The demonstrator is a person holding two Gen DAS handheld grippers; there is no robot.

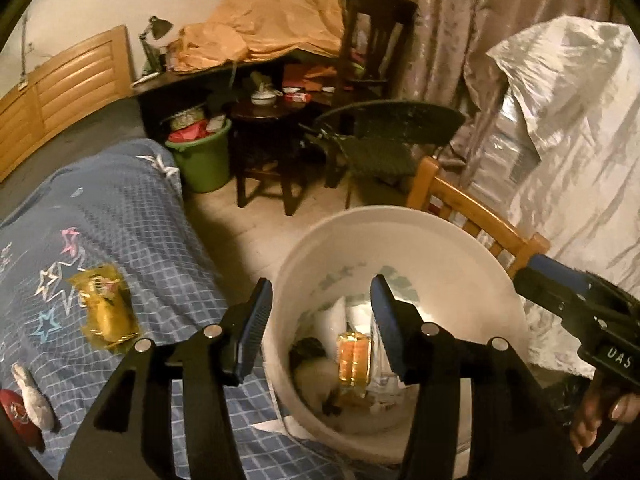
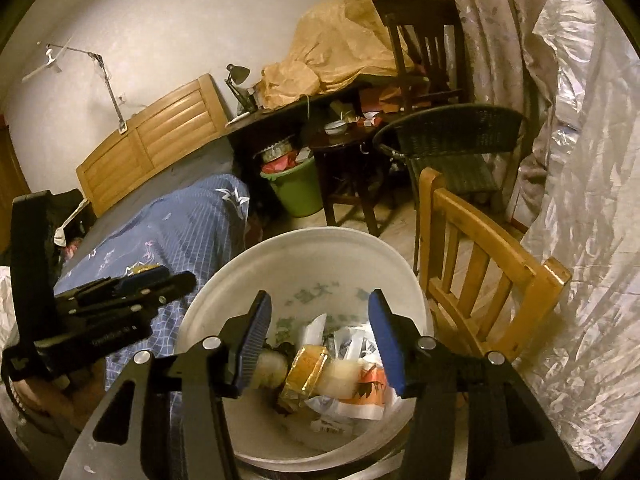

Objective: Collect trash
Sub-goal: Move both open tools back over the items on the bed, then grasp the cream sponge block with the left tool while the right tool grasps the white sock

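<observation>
**newbie_op:** Left wrist view question: your left gripper point(image 1: 320, 312) hangs spread wide with nothing in it, right over the white bucket point(image 1: 460, 240). So what do you grab next?

**trashbot_fan:** I'd say the gold wrapper point(image 1: 105, 307), off to that gripper's left on the blue checked bedspread point(image 1: 160, 216). It looks like crinkly shiny foil-plastic, gold with some red print, puffed up and wrinkled. My guess is it's nearly weightless and soft, so it'll crush flat and could slip between the pads. Pinch a crumpled ridge near the middle, not a loose edge, and watch that you don't snag the fabric under it.

**newbie_op:** And your other hand?

**trashbot_fan:** Your right gripper point(image 2: 320, 316) is also wide open and empty, hovering above the same bucket. Straight ahead of it, down inside, lies a similar gold packet point(image 2: 306, 368) on white paper scraps point(image 2: 352, 344).
</observation>
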